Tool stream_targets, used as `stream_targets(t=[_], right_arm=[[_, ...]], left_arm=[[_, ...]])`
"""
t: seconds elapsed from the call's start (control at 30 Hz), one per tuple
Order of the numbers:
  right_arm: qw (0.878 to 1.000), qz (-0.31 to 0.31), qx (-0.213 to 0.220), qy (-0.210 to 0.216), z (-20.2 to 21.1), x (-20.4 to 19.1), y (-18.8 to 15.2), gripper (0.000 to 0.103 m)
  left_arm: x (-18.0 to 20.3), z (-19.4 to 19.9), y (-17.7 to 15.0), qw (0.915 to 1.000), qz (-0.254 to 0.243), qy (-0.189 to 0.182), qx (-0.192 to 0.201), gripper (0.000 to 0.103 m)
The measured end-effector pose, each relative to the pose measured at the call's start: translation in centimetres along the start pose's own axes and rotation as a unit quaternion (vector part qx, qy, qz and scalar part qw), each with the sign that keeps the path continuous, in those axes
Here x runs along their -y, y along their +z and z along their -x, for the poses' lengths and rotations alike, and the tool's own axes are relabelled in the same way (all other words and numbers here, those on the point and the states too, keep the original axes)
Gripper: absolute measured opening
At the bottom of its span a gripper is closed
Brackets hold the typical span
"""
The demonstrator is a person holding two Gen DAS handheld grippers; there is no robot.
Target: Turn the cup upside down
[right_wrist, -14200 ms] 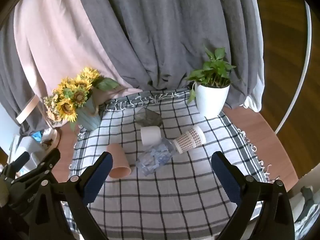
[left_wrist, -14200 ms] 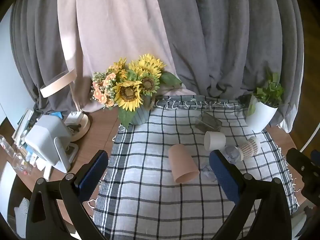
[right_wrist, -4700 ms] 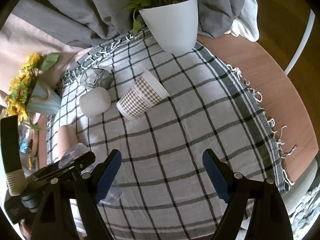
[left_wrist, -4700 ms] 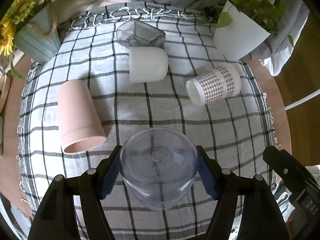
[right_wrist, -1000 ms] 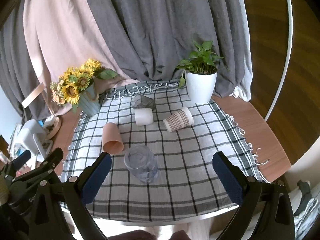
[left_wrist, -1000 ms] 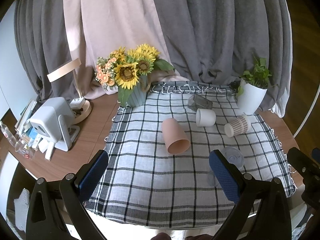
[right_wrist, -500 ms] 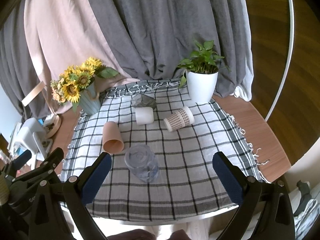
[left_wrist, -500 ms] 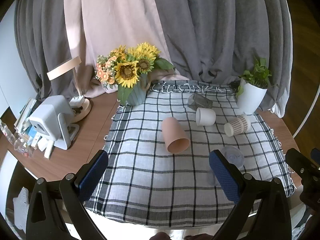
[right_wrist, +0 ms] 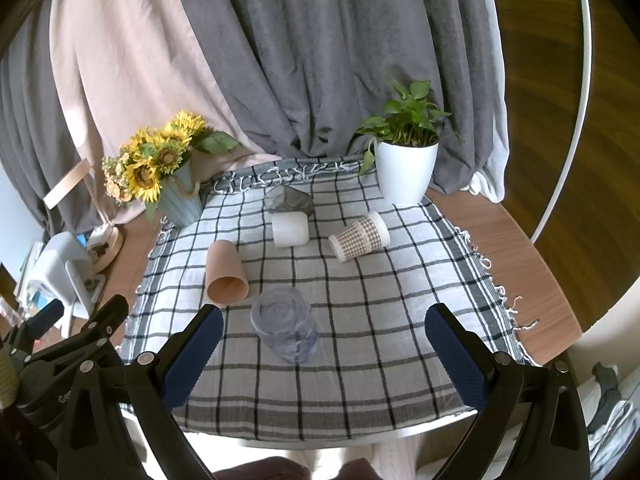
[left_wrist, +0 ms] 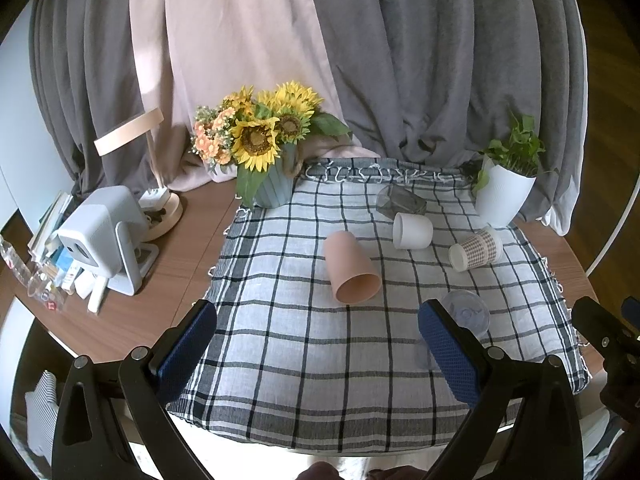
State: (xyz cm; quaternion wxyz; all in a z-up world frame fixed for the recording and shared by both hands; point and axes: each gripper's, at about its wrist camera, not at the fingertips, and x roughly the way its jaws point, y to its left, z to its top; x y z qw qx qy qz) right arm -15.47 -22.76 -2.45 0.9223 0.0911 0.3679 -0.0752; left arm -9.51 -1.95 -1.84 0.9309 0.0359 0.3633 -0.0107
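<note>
While the left gripper (left_wrist: 316, 344) hangs back over the near edge of the worktop (left_wrist: 176, 276), its fingers (left_wrist: 186, 344) are spread wide with nothing between them. Through that view the clear plastic cup (left_wrist: 466, 314) stands mouth down on the checked cloth (left_wrist: 280, 320), base up, just behind the right-hand finger and free of it. That pose suggests the flip is done and the gripper is held clear so as not to knock it. A pink cup (left_wrist: 350, 266), a white cup (left_wrist: 412, 231) and a patterned paper cup (left_wrist: 475, 249) lie on their sides farther back, with a dark glass (left_wrist: 400, 202) behind them.

From the right wrist view, the right gripper (right_wrist: 326, 354) is likewise wide apart and empty, framing the clear plastic cup (right_wrist: 286, 330), which sits inverted near the front of the cloth, just beside the pink cup's (right_wrist: 226, 272) open mouth but apart from it. Its broad rim on the cloth probably makes it steady. A sunflower vase (right_wrist: 182, 196) and a potted plant (right_wrist: 406, 172) stand at the back corners, well away from the cups.
</note>
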Motion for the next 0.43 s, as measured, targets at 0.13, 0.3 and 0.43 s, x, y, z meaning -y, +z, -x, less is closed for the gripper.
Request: stream_targets(t=[0.13,0.3,0.43], right_arm=[[1.0,0.0,-0.001,0.0,-0.04,-0.09,0.0,0.101],[1.0,0.002,-0.002,0.0,-0.1,-0.17,0.04,0.101],[1.0,0.002,-0.002,0.0,-0.13,-0.22,0.08,0.101]], left_arm=[[-0.04,-0.04,-0.02,1.0,0.0,-0.001,-0.001,0.103],[-0.17,-0.08,-0.02,1.0,0.0,-0.001,-0.001,0.103],[-0.14,-0.09,-0.08,1.0,0.0,0.0,-0.002,0.103]])
